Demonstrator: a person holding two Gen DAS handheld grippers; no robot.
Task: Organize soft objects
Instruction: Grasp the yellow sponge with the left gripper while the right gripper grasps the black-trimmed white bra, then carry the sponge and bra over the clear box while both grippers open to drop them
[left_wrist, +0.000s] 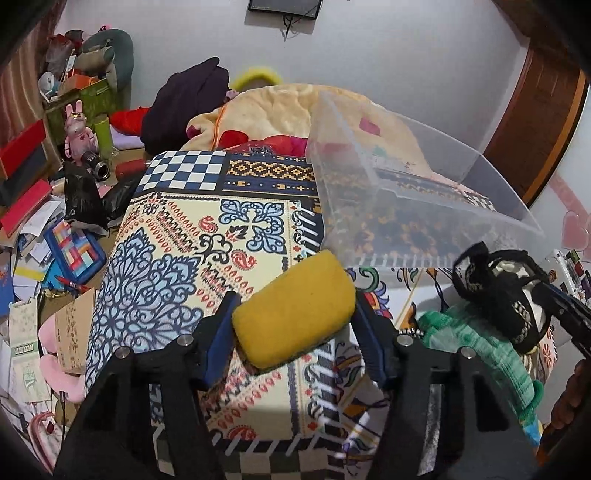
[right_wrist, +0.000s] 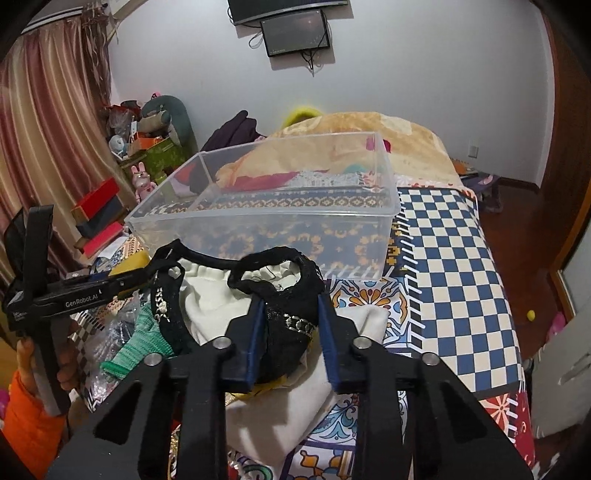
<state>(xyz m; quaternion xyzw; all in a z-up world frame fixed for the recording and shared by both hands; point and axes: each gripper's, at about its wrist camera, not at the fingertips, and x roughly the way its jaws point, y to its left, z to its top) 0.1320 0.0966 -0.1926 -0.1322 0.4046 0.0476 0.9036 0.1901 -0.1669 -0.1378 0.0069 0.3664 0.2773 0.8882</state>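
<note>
- I see the patterned bed cover (left_wrist: 177, 236) dropping off at its left edge, with floor clutter (left_wrist: 44, 236) of boxes and papers below, so there is little room on that side
- From the right wrist view the checkered part of the cover (right_wrist: 454, 280) runs bare to the right edge, with wooden floor (right_wrist: 517, 206) beyond it
- The clear plastic bin (right_wrist: 258, 206) sits on the cover just ahead of both grippers, its near wall facing me; a rumpled blanket (right_wrist: 369, 129) is heaped behind it
- My left gripper (left_wrist: 293, 314) is clamped on the yellow sponge (left_wrist: 295, 306); the sponge sits crosswise between the blue pads, held above the cover, just short of the bin's near left corner
- My right gripper (right_wrist: 290, 332) has the black lace garment (right_wrist: 291, 310) bunched between its jaws; they press on the fabric, with its loops hanging toward the bin
- A white cloth (right_wrist: 317, 398) lies under the garment, and a green knit piece (right_wrist: 144, 347) lies just left of it, between the two grippers
</note>
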